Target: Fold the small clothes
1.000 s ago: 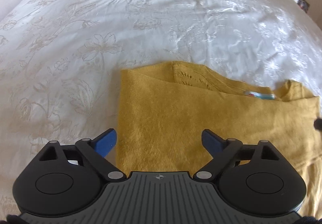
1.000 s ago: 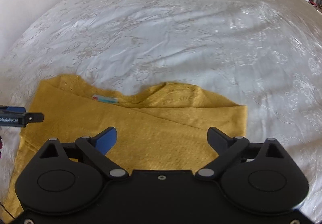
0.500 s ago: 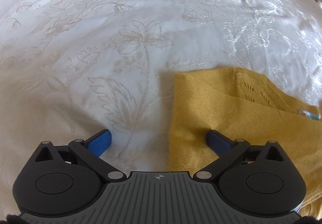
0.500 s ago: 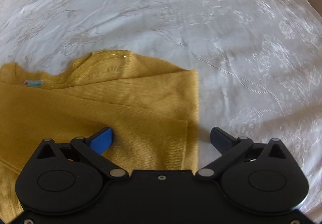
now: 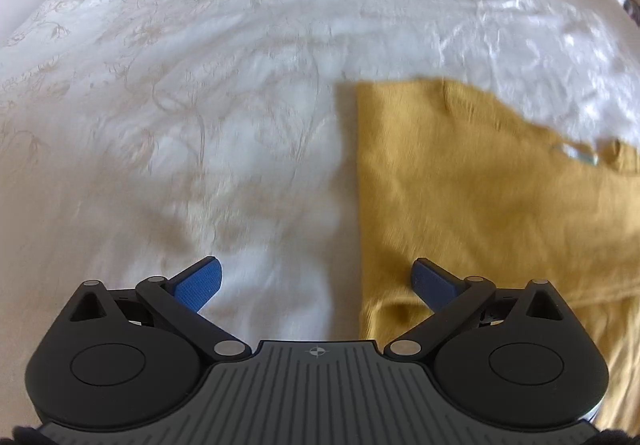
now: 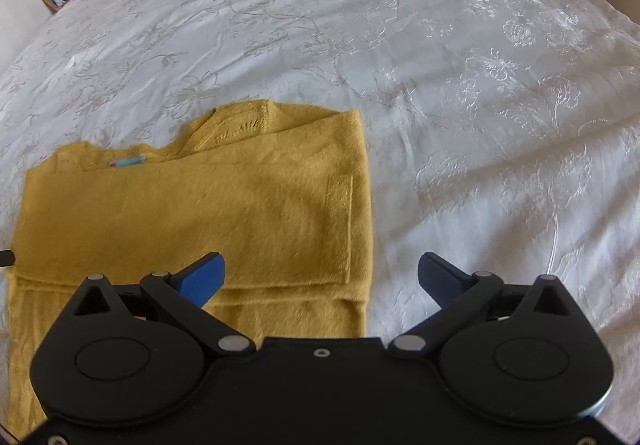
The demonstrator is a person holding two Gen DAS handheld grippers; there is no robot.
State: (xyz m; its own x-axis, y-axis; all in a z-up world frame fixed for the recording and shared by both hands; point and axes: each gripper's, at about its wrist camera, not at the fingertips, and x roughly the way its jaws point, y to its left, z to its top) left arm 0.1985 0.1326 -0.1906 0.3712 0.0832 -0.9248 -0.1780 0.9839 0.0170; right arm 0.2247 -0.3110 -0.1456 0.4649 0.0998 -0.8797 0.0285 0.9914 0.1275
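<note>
1. A mustard-yellow knitted sweater, sleeves folded in, lies flat on a white embroidered bedspread.
2. The left claw straddles its left edge; the right claw straddles its right edge.
3. Both claws gape wide, holding nothing.
4. The sweater's hem is cut off below; the left view is blurred.

Mustard-yellow knit garment, sleeves folded in, lying flat on white bedspread, label at neckline

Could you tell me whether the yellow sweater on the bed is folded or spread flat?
Partly folded: the yellow sweater has both sides turned inward, giving straight side edges.
</note>
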